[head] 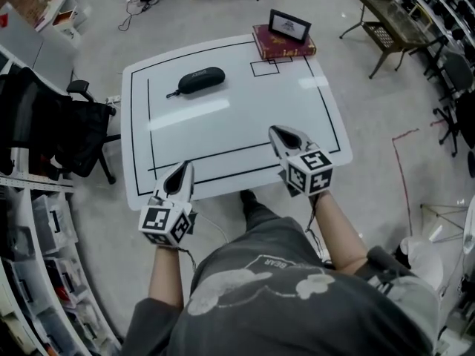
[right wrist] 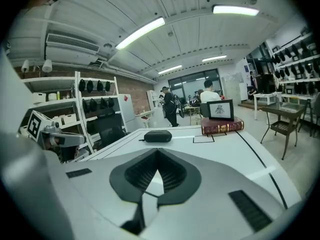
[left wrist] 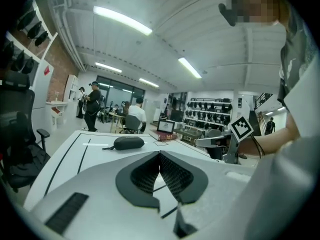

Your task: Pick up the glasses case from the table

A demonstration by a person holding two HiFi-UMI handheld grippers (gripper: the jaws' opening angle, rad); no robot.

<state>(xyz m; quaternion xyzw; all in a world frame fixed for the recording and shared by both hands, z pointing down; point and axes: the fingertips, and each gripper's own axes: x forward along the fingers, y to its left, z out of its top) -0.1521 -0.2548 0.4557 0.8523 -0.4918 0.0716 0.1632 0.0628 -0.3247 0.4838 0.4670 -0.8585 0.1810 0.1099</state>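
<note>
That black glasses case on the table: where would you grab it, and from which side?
Probably across its narrow middle, coming down from above. The glasses case lies flat on the table, long and rounded, so its long sides offer the shortest span.

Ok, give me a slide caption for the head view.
Left gripper and right gripper, shut and empty, near the table edge; glasses case untouched at the far side.

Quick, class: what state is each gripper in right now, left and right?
Left gripper: closed, holding nothing.
Right gripper: closed, holding nothing.
</note>
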